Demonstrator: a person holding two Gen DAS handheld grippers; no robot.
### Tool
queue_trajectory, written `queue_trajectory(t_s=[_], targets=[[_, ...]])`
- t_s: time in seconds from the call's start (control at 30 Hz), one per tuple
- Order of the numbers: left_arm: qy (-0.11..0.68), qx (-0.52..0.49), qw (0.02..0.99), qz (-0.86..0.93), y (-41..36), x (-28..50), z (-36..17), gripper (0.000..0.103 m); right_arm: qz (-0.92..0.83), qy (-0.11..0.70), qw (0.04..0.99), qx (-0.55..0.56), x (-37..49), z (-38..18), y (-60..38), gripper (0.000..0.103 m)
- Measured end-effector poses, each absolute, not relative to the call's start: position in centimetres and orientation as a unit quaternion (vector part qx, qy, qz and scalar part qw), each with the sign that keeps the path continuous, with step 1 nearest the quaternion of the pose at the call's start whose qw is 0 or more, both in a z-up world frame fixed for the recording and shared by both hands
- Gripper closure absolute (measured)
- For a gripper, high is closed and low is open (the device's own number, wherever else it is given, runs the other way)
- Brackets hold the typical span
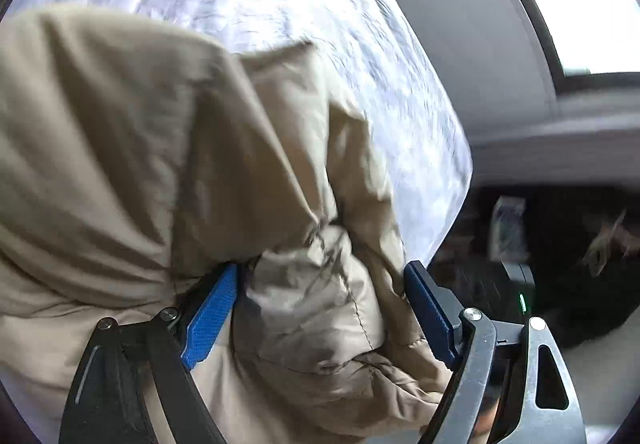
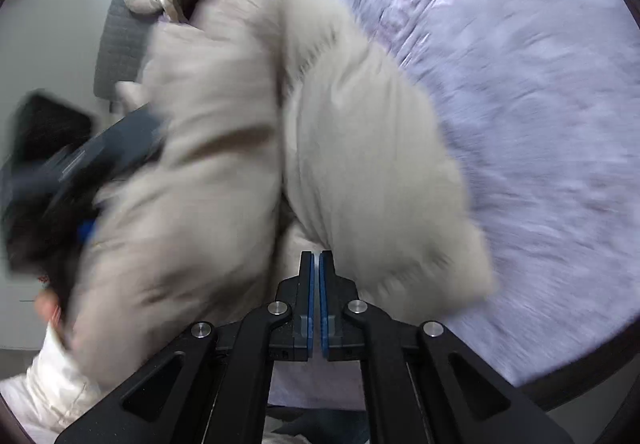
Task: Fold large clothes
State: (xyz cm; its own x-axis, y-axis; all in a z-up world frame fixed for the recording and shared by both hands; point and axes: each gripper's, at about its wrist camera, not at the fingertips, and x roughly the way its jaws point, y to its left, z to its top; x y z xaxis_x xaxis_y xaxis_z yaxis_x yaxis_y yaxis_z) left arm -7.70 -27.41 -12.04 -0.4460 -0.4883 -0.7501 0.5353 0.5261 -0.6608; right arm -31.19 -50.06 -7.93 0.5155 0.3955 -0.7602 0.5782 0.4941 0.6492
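Tongs on the left (image 1: 320, 284) stand wide, their blue pads (image 1: 212, 320) set apart with a bunched fold of the beige padded jacket (image 1: 160, 148) swelling up between them; the cloth touches the left pad, but whether the right pad presses it cannot be told. Right tongs (image 2: 316, 264) are drawn narrow, pads almost meeting, only a thin slit between them, and whether any cloth is caught in that slit cannot be told.

In the right wrist view the jacket (image 2: 224, 164) lies heaped on the bed (image 2: 540, 124), which is covered with a pale lilac spread. One puffy section reaches toward the right, its blurred lower corner (image 2: 476, 280) lying over the spread. Beyond that edge the spread runs bare to the rim of the view. To the left, the other tongs (image 2: 120, 148) show as a dark blurred shape against the jacket's side.

From the left wrist view the jacket's upper edge curves across the spread (image 1: 320, 4), and the bed's right edge (image 1: 460, 164) drops to a dim floor area beside a grey wall (image 1: 460, 4) and a bright window (image 1: 580, 4).
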Motion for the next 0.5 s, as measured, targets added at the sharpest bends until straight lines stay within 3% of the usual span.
queue_trajectory(t_s=[0.03,0.07,0.1,0.13,0.33,0.4,0.43,0.47,0.5], targets=[[0.704,0.001,0.523,-0.480,-27.2,-7.9,-12.1,0.020,-0.067,0.483,0.720,0.493,-31.5,-7.2,-50.2,0.078],[0.708,-0.006,0.523,-0.474,-27.9,-7.4,-12.2,0.020,-0.069,0.473,0.730,0.488,-32.5,-6.0,-50.5,0.040],[0.709,-0.007,0.527,-0.468,-28.2,-7.4,-12.3,0.020,-0.069,0.465,0.734,0.489,-33.1,-5.4,-50.6,0.025],[0.708,-0.004,0.531,-0.466,-28.1,-7.0,-12.4,0.020,-0.065,0.445,0.743,0.496,-34.1,-4.4,-50.8,0.019],[0.694,0.037,0.546,-0.468,-31.5,-9.4,-12.4,0.020,0.002,0.412,0.746,0.523,-33.7,-2.8,-49.2,0.019],[0.686,0.057,0.556,-0.466,-33.4,-11.4,-11.1,0.020,-0.009,0.435,0.741,0.511,-31.3,-3.8,-48.3,0.027],[0.677,0.066,0.562,-0.470,-33.6,-11.6,-10.0,0.020,-0.027,0.455,0.737,0.500,-30.2,-4.6,-48.0,0.072],[0.661,0.073,0.570,-0.482,-33.5,-12.1,-8.6,0.020,-0.034,0.464,0.734,0.495,-29.6,-5.0,-47.8,0.092],[0.643,0.079,0.581,-0.492,-33.3,-12.5,-7.4,0.020,-0.045,0.468,0.733,0.491,-29.0,-5.3,-47.9,0.092]])
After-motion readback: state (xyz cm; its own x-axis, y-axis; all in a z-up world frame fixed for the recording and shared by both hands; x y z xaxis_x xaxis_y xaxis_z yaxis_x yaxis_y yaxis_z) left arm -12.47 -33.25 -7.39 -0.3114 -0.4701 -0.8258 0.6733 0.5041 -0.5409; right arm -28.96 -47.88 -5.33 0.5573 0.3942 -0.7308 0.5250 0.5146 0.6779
